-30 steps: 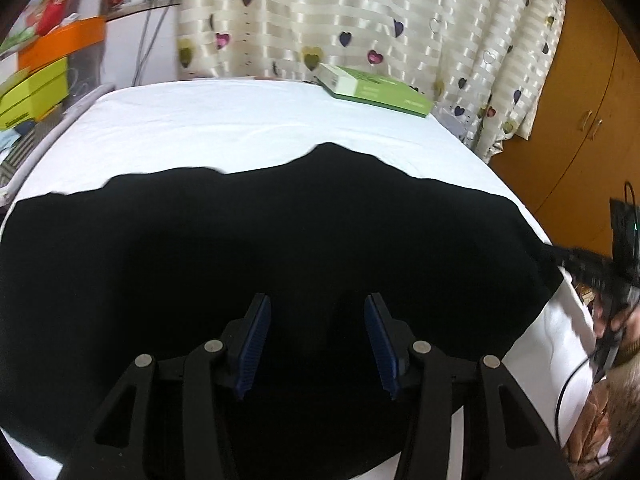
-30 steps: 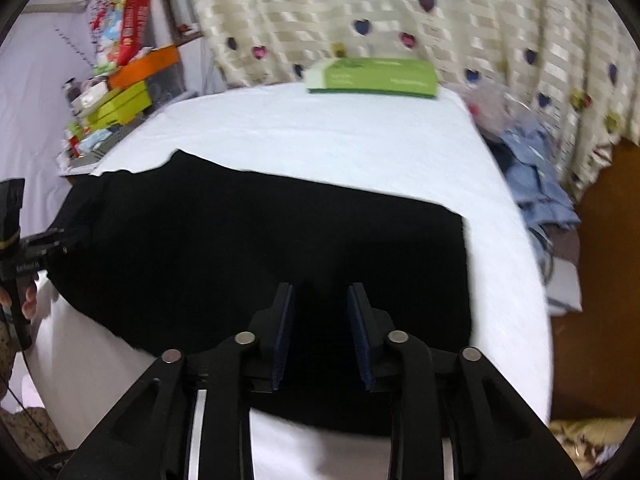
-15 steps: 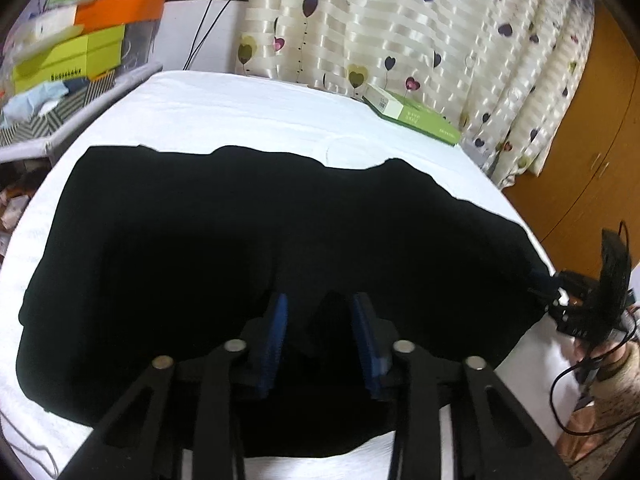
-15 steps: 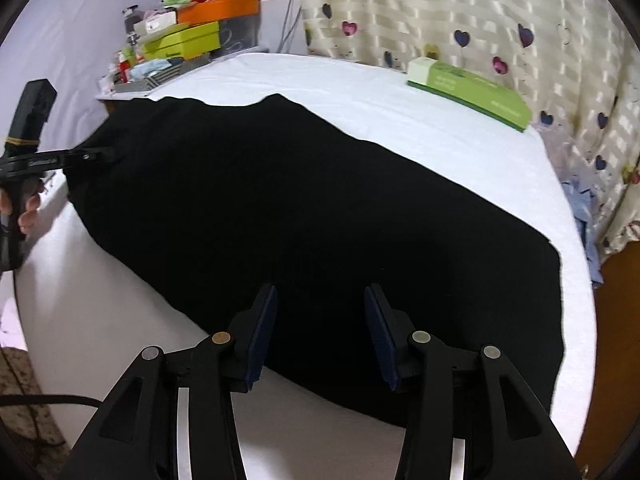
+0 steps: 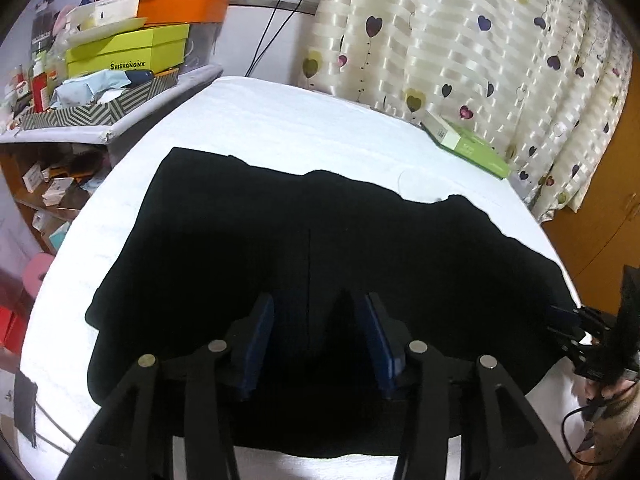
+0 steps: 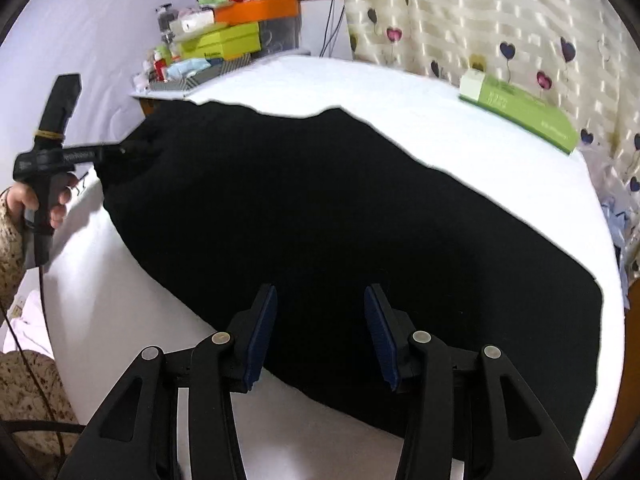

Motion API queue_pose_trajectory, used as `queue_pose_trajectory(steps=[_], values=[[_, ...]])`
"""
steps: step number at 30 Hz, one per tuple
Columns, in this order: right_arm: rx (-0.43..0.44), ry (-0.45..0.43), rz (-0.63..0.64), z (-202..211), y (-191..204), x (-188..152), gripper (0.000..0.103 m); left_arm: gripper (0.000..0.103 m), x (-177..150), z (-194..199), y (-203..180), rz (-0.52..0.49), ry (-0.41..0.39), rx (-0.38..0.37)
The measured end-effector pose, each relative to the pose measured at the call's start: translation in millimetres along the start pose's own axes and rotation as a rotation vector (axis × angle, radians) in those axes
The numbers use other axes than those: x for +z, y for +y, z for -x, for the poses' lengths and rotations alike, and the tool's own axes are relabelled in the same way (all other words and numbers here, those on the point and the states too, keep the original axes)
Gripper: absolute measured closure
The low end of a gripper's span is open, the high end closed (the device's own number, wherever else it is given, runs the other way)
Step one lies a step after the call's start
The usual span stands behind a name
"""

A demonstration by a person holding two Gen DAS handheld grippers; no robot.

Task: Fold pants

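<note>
In the left wrist view, your left gripper (image 5: pixel 316 336) fills the bottom centre of the frame. Its two blue-padded fingers (image 5: pixel 258 344) stand apart with a clear gap between them and hold nothing. Black cloth lies directly under and beyond the fingertips.

In the right wrist view, your right gripper (image 6: pixel 320 328) occupies the bottom centre. Its jaws are likewise spread, with nothing between the pads. The near edge of the cloth passes under the fingertips.

The black pants (image 5: pixel 320 248) lie spread flat across the white table cover (image 5: pixel 280 120). In the left wrist view they span the middle of the frame from left to right. In the right wrist view the pants (image 6: pixel 340 220) run diagonally from upper left to lower right.

At the right edge of the left wrist view, the right gripper (image 5: pixel 568 320) appears at the corner of the pants; whether it touches the cloth cannot be told. At the left edge of the right wrist view, the left gripper (image 6: pixel 120 152) meets the bunched end of the pants, with your left hand (image 6: pixel 36 200) on its handle.

Further back, a green box (image 5: pixel 468 146) lies on the cover at upper right. Behind it hangs a heart-print curtain (image 5: pixel 480 40). At upper left, a cluttered shelf (image 5: pixel 120 116) carries a yellow-green box (image 5: pixel 128 56) and an orange box (image 5: pixel 180 8).
</note>
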State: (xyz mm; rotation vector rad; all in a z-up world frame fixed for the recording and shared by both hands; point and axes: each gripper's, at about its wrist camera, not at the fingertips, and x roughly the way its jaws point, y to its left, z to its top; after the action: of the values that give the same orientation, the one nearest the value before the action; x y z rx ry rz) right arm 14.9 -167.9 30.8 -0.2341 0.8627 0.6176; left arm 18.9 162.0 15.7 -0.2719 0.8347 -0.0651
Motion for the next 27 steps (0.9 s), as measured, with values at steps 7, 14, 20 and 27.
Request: queue_pose_trajectory(steps=[7,14,20,27], values=[[-0.121,0.024,-0.156,0.0,-30.6,-16.2,0.056,0.051,-1.5,4.0,-26.7,-0.071,0.003,0.006],[-0.204,-0.038,-0.185,35.8,-42.7,-32.1,0.056,0.051,-1.2,3.5,-77.1,-0.157,-0.005,-0.059],[-0.353,-0.054,-0.435,61.3,-99.6,-65.8,0.056,0.049,-6.6,-8.9,-126.1,-0.256,0.03,-0.138],[-0.384,-0.038,-0.587,73.3,-125.8,-90.2,0.047,0.044,-15.0,-23.4,-170.7,-0.312,0.064,-0.225]])
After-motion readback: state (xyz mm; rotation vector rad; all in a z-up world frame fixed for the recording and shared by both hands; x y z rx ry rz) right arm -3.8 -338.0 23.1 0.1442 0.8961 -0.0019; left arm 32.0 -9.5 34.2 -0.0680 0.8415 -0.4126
